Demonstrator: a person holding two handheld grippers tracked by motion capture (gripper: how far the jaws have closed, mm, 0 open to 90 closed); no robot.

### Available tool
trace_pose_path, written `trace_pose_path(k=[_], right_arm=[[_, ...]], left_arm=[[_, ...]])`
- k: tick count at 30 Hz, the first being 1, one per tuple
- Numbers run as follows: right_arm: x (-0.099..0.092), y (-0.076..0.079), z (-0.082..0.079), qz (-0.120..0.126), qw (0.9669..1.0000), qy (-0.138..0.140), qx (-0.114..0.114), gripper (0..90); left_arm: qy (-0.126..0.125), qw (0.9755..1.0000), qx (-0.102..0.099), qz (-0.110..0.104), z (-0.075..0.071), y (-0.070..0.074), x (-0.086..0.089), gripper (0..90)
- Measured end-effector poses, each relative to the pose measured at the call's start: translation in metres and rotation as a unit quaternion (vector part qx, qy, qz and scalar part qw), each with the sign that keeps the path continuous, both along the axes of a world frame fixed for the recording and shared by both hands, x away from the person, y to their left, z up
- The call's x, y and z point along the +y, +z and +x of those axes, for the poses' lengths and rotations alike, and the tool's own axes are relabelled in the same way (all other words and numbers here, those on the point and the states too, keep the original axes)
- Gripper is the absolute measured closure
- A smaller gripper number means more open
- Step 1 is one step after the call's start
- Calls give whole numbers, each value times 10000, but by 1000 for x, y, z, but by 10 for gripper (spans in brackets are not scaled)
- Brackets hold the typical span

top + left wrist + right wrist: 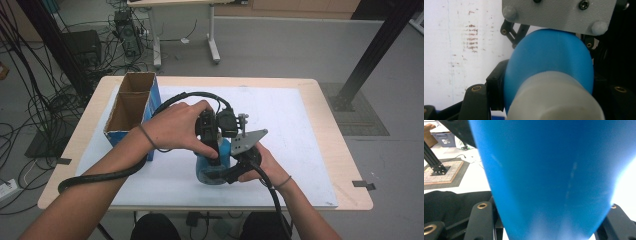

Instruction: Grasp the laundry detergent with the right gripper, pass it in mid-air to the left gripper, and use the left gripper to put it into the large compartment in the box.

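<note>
A blue bottle [549,62] with a white cap [554,100] sits between the left gripper's [544,85] 2 black jaws, which press its sides — behind it a grey plate [559,12] of the other gripper, and white tabletop [454,50] with brown smudges.

No text, label, brand, number or sign is showing legibly. A grey bin [444,138] is sitting far beyond the right gripper's jaws, at the upper left of the right gripper view, and it is carrying a small white label, but the marks on that label are too small and blurred to make out.
</note>
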State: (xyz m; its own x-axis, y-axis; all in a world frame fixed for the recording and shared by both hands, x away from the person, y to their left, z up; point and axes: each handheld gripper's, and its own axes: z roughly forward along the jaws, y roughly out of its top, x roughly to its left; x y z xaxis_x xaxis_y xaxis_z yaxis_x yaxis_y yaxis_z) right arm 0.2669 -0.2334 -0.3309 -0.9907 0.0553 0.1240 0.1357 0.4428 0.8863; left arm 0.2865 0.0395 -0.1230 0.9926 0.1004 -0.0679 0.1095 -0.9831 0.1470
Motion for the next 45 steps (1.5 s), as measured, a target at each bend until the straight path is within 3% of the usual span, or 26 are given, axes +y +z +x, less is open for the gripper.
trace_pose_path(k=[45], right_arm=[[-2, -1, -1, 71, 10000, -21, 6, 426]], left_arm=[[16, 10000, -15, -42, -1, 2, 2, 363]])
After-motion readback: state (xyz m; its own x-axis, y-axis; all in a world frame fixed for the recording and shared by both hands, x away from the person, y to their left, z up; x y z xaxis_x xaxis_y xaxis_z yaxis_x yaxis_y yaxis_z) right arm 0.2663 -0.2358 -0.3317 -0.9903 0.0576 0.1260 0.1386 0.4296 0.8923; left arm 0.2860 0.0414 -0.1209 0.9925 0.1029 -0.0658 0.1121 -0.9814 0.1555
